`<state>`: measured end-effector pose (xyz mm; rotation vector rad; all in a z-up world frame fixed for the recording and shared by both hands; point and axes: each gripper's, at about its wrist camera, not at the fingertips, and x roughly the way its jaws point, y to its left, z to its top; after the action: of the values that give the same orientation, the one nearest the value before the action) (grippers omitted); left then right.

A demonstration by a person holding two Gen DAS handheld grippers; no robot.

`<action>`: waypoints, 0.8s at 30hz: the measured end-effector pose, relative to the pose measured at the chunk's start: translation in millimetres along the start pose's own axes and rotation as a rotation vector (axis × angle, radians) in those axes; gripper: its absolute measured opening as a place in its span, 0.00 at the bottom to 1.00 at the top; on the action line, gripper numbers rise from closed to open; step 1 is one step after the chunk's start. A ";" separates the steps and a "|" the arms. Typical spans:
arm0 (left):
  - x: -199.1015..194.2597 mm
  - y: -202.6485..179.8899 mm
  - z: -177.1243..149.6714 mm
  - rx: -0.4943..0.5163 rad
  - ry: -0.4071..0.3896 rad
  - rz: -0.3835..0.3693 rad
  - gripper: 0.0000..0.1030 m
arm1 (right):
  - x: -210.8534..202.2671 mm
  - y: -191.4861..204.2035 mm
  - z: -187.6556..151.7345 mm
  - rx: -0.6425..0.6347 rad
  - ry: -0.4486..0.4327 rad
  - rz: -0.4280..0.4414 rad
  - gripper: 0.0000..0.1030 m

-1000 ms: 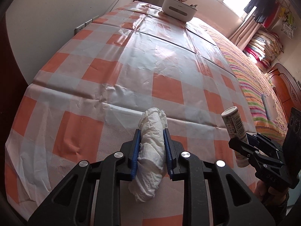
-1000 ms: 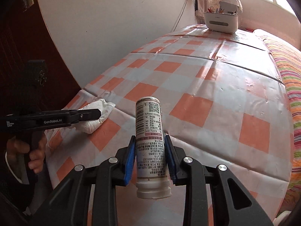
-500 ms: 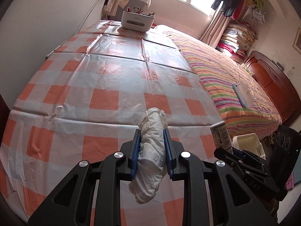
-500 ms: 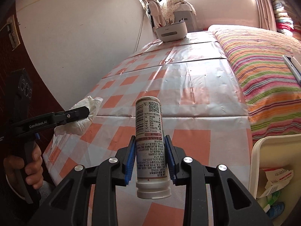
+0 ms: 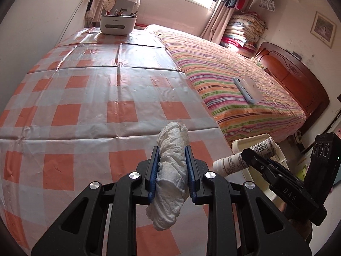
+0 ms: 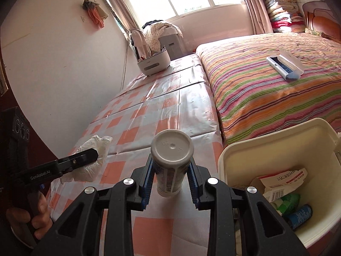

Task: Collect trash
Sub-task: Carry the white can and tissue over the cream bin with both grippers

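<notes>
Left gripper (image 5: 172, 171): blue pads clamped on crumpled white tissue wad (image 5: 170, 170), held above checked tablecloth (image 5: 85, 98) | Right gripper (image 6: 170, 178): pads clamped on labelled plastic bottle (image 6: 171, 160), base turned towards camera | Cream waste bin (image 6: 245, 149): seen just right of right fingers, packaging and blue can inside.

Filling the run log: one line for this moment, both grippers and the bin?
left gripper: shut on crumpled tissue | right gripper: shut on bottle | cream bin: beside checked table, already holds trash | nothing dropped yet
</notes>
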<state>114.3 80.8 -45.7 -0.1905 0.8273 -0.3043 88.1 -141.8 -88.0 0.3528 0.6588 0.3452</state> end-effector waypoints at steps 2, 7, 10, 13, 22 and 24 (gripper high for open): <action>2.2 -7.1 -0.9 0.010 0.004 -0.010 0.22 | -6.8 -6.5 -0.1 0.022 -0.023 -0.009 0.28; 2.4 -23.5 -0.9 0.031 -0.009 -0.041 0.22 | -20.2 -12.6 -0.3 0.042 -0.065 -0.027 0.28; 4.6 -32.3 -1.6 0.043 -0.008 -0.054 0.22 | -26.4 -12.2 -0.3 0.030 -0.088 -0.050 0.28; 7.5 -38.9 -2.5 0.051 -0.002 -0.069 0.22 | -31.0 -12.7 -1.4 0.025 -0.103 -0.076 0.28; 12.9 -61.9 -1.7 0.072 -0.004 -0.121 0.22 | -51.0 -30.0 -3.9 0.077 -0.168 -0.212 0.28; 12.8 -69.9 -1.0 0.083 -0.009 -0.128 0.22 | -54.6 -36.6 -3.8 0.097 -0.176 -0.233 0.28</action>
<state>108.3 10.7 -35.4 -0.1672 0.7932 -0.4568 52.6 -196.1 -77.4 0.3899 0.5375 0.0591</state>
